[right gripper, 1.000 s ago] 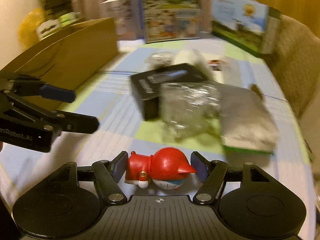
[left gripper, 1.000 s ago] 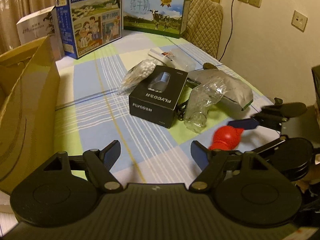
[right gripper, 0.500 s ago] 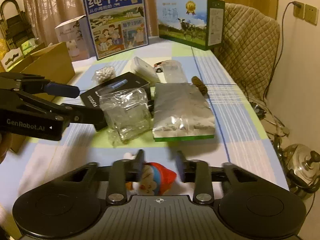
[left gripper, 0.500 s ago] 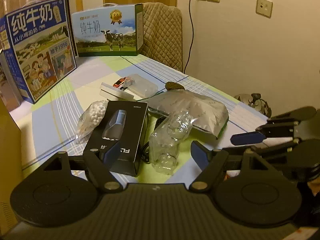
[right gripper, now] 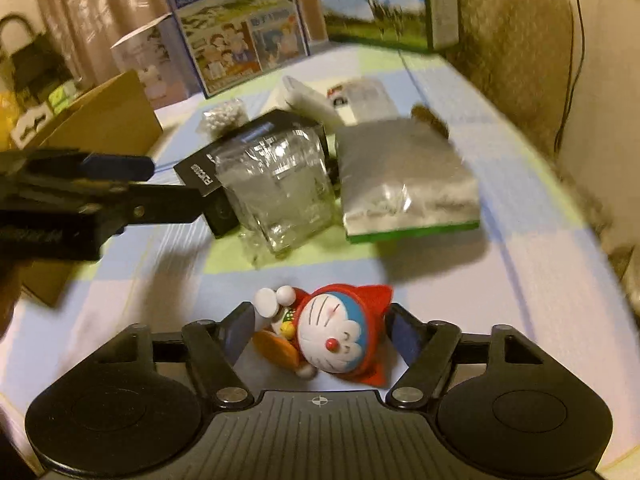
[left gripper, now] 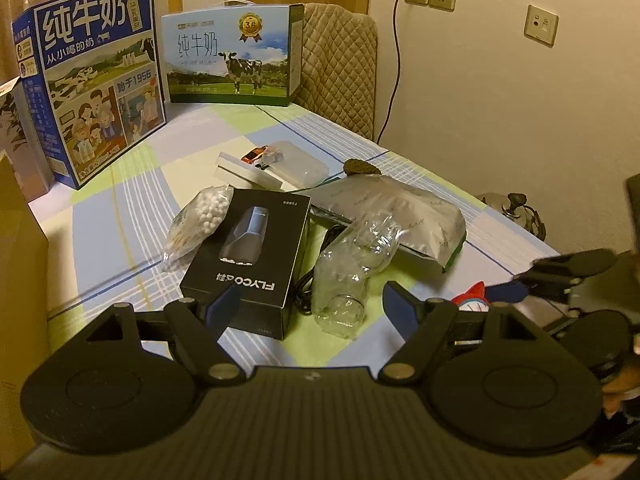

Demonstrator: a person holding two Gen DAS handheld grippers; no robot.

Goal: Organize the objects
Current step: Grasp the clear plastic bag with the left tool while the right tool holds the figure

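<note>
While the left gripper stands spread and empty, the right gripper, jaws just opening, brackets 1 red-hooded blue-and-white cat figurine on the checked tablecloth.

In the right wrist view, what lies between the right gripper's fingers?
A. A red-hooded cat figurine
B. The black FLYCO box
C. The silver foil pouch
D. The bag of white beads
A: the red-hooded cat figurine lies on its back between the right gripper fingers, on the checked tablecloth.
</note>
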